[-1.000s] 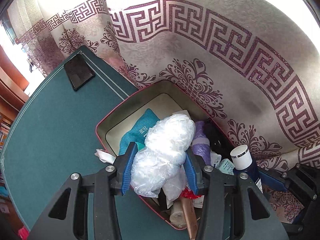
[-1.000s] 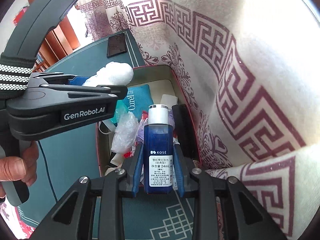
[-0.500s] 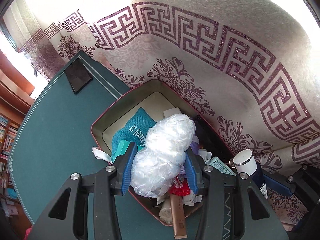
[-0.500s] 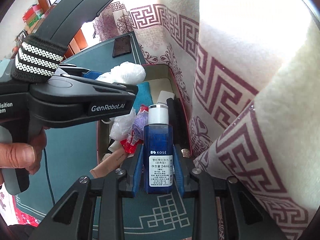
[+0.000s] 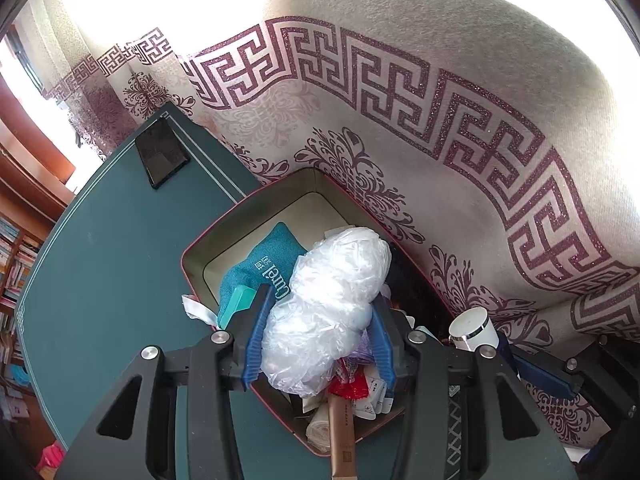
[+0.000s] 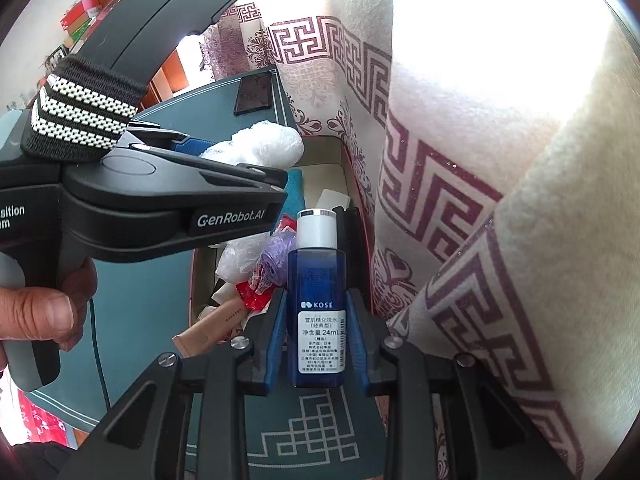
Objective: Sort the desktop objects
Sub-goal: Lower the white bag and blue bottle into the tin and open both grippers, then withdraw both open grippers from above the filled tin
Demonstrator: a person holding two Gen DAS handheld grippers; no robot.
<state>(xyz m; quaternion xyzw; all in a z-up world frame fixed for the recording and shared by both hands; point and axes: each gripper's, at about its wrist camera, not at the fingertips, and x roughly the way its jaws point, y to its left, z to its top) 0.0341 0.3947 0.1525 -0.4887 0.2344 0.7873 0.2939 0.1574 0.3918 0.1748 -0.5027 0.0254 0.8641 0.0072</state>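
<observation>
While the blue pads of the left gripper (image 5: 318,336) pinch a crumpled wad of clear plastic (image 5: 326,312) at its lower half, the bulk of the wad bulges out past the fingertips and hangs above the open box (image 5: 192,258), so the grip is on something soft that can slip or unfold if the squeeze slackens. The right gripper (image 6: 317,330) is clamped on a small blue bottle (image 6: 319,304) with a white cap, pads on its two flat sides at label height, the bottle upright and held over the near end of the same box, close to the patterned curtain (image 6: 420,184). The step in hand looks like carrying both things to their places in the box, which is already crowded: a teal pouch (image 5: 260,270), a red wrapper (image 5: 348,388), a tan tube (image 5: 342,432) and loose plastic fill the near half, while the far end shows bare floor. I would put the wad there, letting it go low so it does not roll out over the rim. The bottle is better laid or stood against the wall on the curtain side, released only once its base rests on something firm. The two grippers sit close together, so moving one at a time avoids a knock. A dark phone (image 5: 162,152) lies well apart on the green table (image 5: 100,260).
</observation>
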